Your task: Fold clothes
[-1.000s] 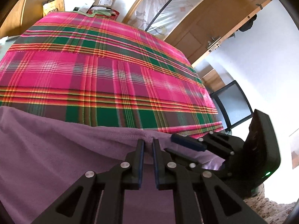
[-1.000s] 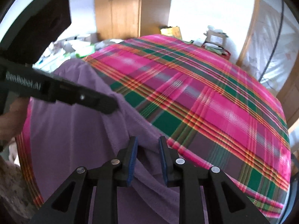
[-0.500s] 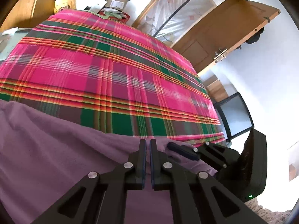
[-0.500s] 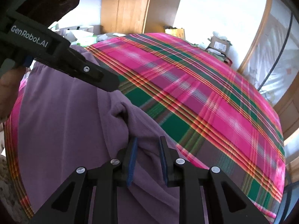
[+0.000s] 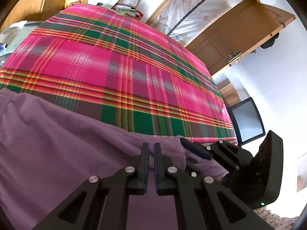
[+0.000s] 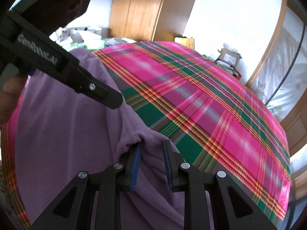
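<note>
While both grippers work one edge of the purple garment (image 5: 57,153) on the plaid bed (image 5: 124,67), the left gripper (image 5: 150,164) pinches its hem, jaws nearly together; the right gripper (image 6: 151,164), just beside, straddles a bunched fold, jaws parted.

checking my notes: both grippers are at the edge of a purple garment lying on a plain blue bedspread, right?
Not quite: the bedspread is pink and green plaid, not plain blue, as the right wrist view shows. Both the left gripper and right gripper are at the purple garment edge.

Plaid blanket (image 5: 119,72), wooden wardrobe (image 6: 138,9)
</note>
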